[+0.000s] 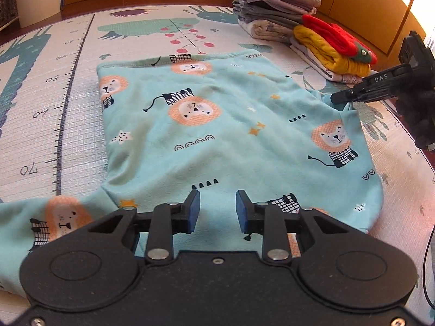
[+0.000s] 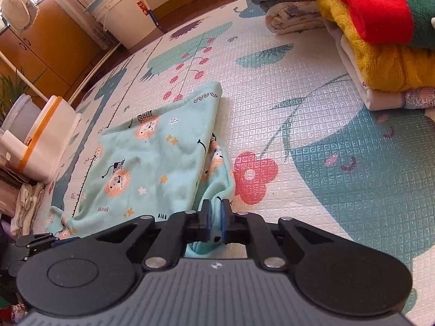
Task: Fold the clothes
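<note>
A light blue garment with a lion print (image 1: 217, 130) lies spread on the play mat (image 1: 68, 114), one sleeve trailing toward the lower left. My left gripper (image 1: 217, 212) hovers open over its near edge, with nothing between the blue pads. My right gripper (image 1: 339, 97) shows at the garment's right edge in the left wrist view. In the right wrist view the right gripper (image 2: 216, 212) is shut on a fold of the same garment (image 2: 152, 163), which bunches up between its pads.
Two stacks of folded clothes stand at the far right of the mat: a grey pile (image 1: 272, 2) and one topped by yellow and red pieces (image 1: 334, 46). White plastic bins (image 2: 46, 138) and a bucket (image 2: 127, 19) stand beyond the mat's left side, near wooden cabinets (image 2: 40, 43).
</note>
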`<state>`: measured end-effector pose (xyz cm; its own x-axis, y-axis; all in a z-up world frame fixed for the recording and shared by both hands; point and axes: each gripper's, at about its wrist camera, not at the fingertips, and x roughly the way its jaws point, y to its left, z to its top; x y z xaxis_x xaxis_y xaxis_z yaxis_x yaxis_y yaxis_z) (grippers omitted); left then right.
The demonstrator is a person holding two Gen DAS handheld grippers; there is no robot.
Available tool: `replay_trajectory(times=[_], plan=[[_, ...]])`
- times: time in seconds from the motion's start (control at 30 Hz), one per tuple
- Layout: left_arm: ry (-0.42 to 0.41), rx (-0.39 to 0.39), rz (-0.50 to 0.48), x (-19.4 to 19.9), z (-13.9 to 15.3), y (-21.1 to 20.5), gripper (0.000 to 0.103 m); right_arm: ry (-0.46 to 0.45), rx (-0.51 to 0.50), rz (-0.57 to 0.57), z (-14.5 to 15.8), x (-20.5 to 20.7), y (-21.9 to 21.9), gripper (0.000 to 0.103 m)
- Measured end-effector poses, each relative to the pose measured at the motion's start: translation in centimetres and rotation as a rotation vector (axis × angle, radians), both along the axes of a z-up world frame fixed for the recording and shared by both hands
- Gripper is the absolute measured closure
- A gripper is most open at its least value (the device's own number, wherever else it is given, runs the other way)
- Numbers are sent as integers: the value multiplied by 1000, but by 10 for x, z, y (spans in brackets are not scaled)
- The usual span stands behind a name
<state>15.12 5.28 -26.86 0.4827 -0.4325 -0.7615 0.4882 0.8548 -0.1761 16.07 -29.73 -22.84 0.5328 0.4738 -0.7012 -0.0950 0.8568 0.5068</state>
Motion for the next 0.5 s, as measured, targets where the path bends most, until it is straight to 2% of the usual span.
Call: replay_trajectory(times=[0.1, 0.2, 0.23, 0.3, 0.43, 0.47, 0.5], plan=[[23, -9, 10, 0, -5, -1, 76, -114, -78, 97, 31, -1, 34, 94], [50, -33, 40, 0, -8, 7, 76, -251, -166, 265, 59, -3, 85, 94], [57, -43, 51, 0, -9, 10, 76, -266, -197, 331, 60, -1, 104, 94], [72, -63, 68, 0, -9, 14, 76, -258, -257, 432, 47, 3, 139, 94], [78, -71, 78, 0, -9, 14, 76, -175, -374, 630, 4, 4, 194, 93], [78, -71, 78, 0, -9, 13, 76, -151, -382, 676, -5, 1, 202, 90], [78, -71, 79, 1, -9, 12, 76, -150, -371, 693, -6, -2, 204, 81]])
